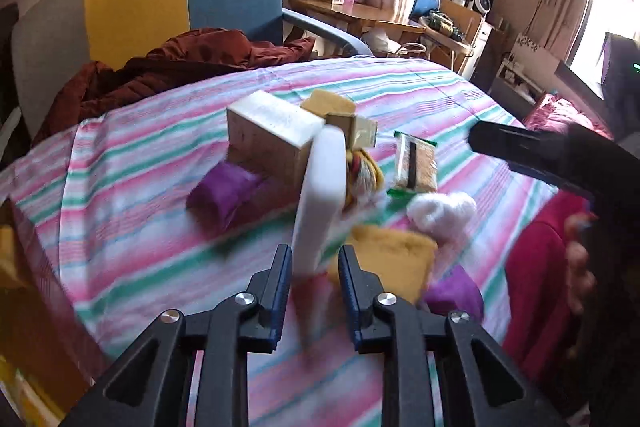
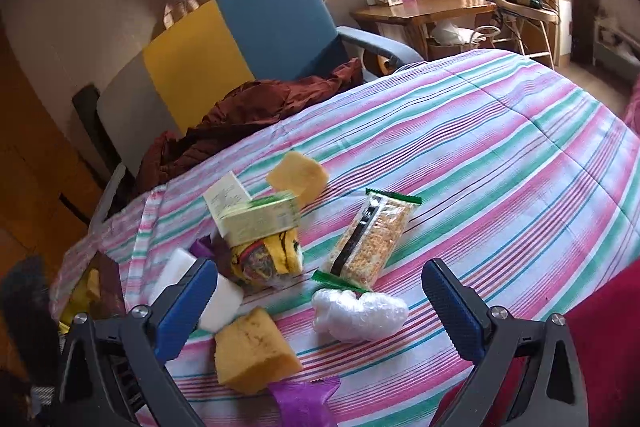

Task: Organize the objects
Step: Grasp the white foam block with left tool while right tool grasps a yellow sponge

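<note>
**Striped bedspread, assorted items, two grippers**

Bedroom with curtained windows; we list what lies on the pink, green and white striped bedspread (image 2: 500, 155), with a blue and yellow chair (image 2: 240, 39) and a dark red jacket (image 2: 248, 111) behind it.

- White foam block (image 1: 320, 203): we see it upright between the jaws of the left gripper (image 1: 314, 263), which are drawn in narrow; the left pad meets it, while blur hides the right side.
- Right gripper (image 2: 320, 303): jaws spread wide, nothing between them, hovering above the clear plastic wad (image 2: 360, 315).
- Near yellow sponge (image 2: 252, 351): just beside the foam block, touching a purple wrapper (image 2: 304, 399).
- Far yellow sponge (image 2: 298, 175): behind the cartons.
- Green-and-cream carton (image 2: 260, 219): resting over a yellow patterned bundle (image 2: 268, 259).
- Pale box (image 1: 272, 135): beside that carton.
- Cereal bar packet (image 2: 372, 243): green-ended, lying flat, its near end just beside the plastic wad
</note>
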`<state>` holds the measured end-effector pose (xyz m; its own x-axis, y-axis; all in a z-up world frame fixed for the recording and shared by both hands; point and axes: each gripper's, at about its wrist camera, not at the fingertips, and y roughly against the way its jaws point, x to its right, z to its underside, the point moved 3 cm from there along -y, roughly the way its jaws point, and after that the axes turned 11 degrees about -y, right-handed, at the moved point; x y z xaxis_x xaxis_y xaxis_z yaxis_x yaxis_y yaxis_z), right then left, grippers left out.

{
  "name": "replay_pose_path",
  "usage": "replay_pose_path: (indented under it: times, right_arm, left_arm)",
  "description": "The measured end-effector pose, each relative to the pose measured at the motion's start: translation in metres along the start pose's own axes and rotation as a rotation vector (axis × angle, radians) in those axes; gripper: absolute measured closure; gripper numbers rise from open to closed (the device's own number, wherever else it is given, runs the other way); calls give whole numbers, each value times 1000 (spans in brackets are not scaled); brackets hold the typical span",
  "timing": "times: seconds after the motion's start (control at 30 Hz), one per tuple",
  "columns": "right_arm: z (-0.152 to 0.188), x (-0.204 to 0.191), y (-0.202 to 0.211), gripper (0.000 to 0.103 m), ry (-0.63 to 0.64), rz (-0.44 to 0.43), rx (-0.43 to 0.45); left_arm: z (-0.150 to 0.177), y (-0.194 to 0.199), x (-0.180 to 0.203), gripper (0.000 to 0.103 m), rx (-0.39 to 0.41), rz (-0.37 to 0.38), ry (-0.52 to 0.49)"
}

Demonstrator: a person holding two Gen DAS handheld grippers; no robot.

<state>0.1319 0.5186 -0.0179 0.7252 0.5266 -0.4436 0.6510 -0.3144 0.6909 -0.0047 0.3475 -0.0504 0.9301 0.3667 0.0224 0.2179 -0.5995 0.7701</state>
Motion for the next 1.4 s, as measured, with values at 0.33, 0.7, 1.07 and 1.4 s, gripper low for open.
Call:
replay_pose_path:
  times: [0.33, 0.7, 1.07, 1.4]
  right_arm:
    - [15, -18, -11, 0, 124, 34, -57]
    - [13, -13, -9, 0, 92, 48, -48]
    - [15, -16, -14, 0, 107, 28, -79]
    - [63, -64, -32, 0, 366, -79, -272]
  left_arm:
    - [27, 26, -16, 76, 7, 13, 88]
    - [-4, 3, 2, 69, 6, -16, 15]
    - [-18, -14, -13, 85, 38, 13, 33]
    - [21, 43, -34, 85, 80, 20, 129]
